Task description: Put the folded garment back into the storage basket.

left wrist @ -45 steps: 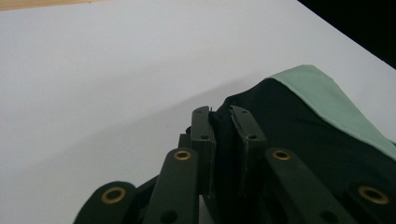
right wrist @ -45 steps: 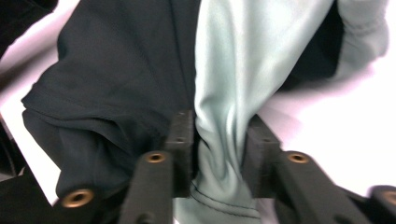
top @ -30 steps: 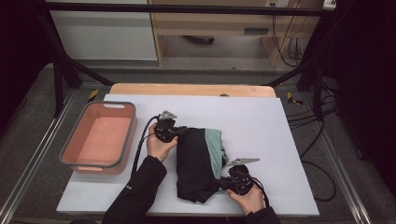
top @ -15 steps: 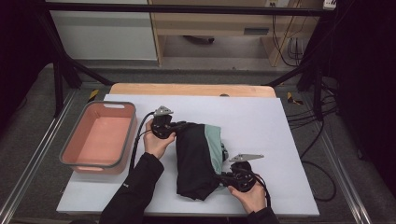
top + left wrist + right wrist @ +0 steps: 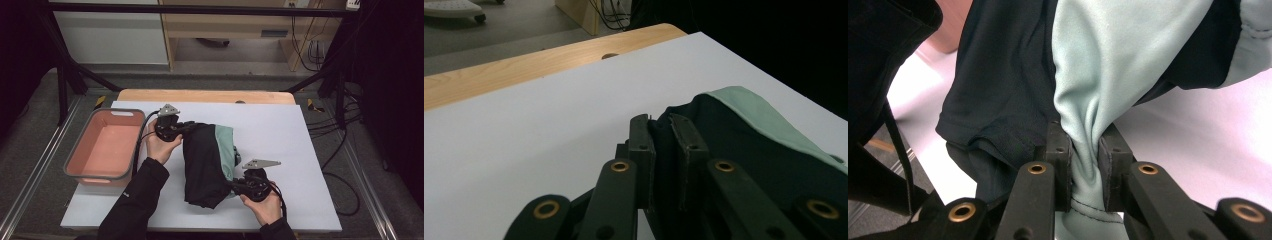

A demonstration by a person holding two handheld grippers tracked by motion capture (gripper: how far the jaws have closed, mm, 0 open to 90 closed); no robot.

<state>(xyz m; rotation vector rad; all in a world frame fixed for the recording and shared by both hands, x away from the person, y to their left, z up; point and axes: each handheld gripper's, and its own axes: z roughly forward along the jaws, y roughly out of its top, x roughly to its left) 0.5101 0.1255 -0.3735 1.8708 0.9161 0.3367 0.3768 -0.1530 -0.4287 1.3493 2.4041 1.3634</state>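
Both grippers pinch a black and mint-green fabric garment lying right of the salmon plastic bin: left gripper on black cloth, right gripper on bunched green.

High view: white table top evenly lit from above, soft short shadows, no glare; surroundings dark, slightly soft overall. Both gripper views: near jaws blurred. Dark garment loses detail in shadow; far table corner falls to black.
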